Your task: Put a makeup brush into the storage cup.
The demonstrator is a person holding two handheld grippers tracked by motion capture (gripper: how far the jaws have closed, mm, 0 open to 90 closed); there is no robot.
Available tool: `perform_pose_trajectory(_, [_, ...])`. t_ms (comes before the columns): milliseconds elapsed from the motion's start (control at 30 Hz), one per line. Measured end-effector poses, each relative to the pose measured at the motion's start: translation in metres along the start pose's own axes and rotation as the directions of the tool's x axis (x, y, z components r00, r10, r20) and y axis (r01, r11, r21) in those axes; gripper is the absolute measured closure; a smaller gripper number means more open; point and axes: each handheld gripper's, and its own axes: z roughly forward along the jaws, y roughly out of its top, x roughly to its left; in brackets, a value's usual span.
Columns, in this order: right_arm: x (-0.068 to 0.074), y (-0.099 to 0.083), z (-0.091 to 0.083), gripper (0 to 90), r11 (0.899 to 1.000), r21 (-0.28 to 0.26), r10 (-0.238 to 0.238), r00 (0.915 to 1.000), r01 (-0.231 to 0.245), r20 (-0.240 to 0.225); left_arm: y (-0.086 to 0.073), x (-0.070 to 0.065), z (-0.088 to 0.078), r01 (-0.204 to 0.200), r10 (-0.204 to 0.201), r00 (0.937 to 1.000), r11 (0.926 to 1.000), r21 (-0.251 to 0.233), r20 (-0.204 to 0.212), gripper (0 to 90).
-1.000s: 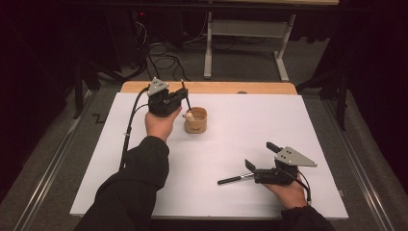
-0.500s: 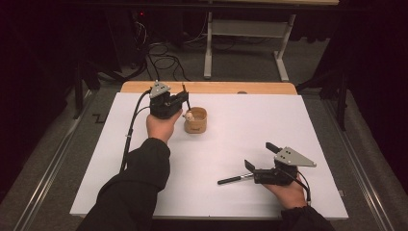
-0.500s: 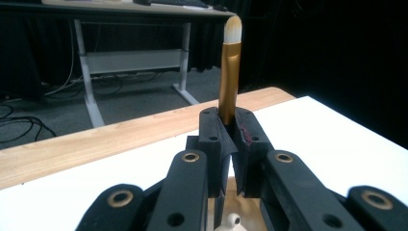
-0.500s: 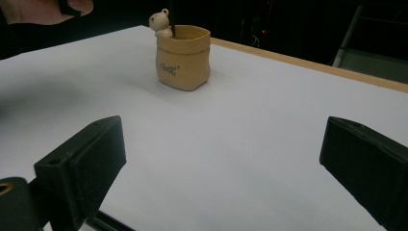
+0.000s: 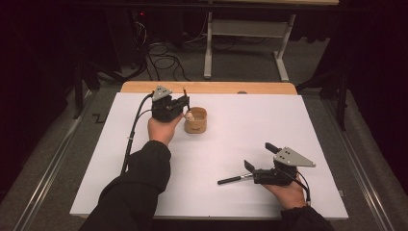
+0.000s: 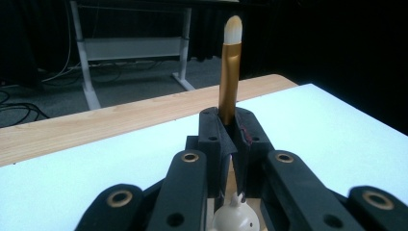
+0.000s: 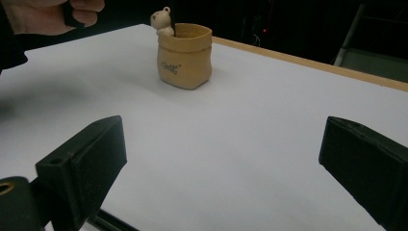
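1. The left gripper (image 5: 184,102) is closed tightly on a brush (image 6: 230,67) with a gold handle. The pale tip of the brush points up.
2. This gripper is just beside the small tan pot (image 5: 196,120), at the far side of the white table (image 5: 250,120).
3. A little bear figure (image 7: 162,21) sits on the rim of the pot.
4. The right gripper (image 5: 259,156) rests near the front edge with its jaws wide apart and nothing between them.
5. A black pen (image 5: 234,179) lies just beside it.

Right claw (image 7: 221,168): jaws wide apart, nothing between them. Tan sack-shaped pot (image 7: 185,55) upright on white tabletop (image 7: 250,134), small bear figure (image 7: 162,21) at its rim. Hand (image 7: 53,14) upper left.
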Motion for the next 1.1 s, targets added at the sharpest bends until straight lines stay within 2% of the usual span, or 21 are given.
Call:
perform_pose_trajectory(33, [0.0, 0.0, 0.0, 3.3, 1.0, 0.0, 0.0, 1.0, 0.0, 0.0, 0.0, 0.0, -0.001, -0.003, 0.003, 1.0, 1.0, -0.004, -0.005, 77.4])
perform_pose_trajectory(200, [0.0, 0.0, 0.0, 3.4, 1.0, -0.002, -0.001, 1.0, 0.001, -0.001, 0.005, 0.001, -0.008, -0.003, 0.003, 0.9988, 1.0, -0.005, -0.05, 37.0])
perform_pose_trajectory(300, [0.0, 0.0, 0.001, 3.4, 1.0, 0.001, -0.004, 1.0, 0.004, 0.002, 0.008, 0.004, -0.015, -0.003, 0.003, 0.998, 1.0, 0.002, -0.063, 27.4])
perform_pose_trajectory(633, [0.002, 0.0, 0.0, 3.4, 1.0, 0.003, -0.01, 0.9999, 0.01, 0.005, 0.0, 0.009, -0.04, 0.012, -0.012, 0.9988, 0.9999, 0.006, -0.048, 20.9])
perform_pose_trajectory(733, [0.002, 0.0, 0.001, 3.5, 1.0, 0.003, -0.012, 0.9999, 0.012, 0.005, -0.006, 0.011, -0.046, 0.016, -0.014, 0.9989, 0.9989, 0.045, -0.044, 17.4])
perform_pose_trajectory(1100, [0.002, 0.0, 0.0, 3.5, 1.0, 0.007, -0.013, 0.9999, 0.013, 0.011, -0.031, 0.013, -0.079, 0.005, -0.003, 0.9994, 0.9986, 0.053, -0.036, 15.3])
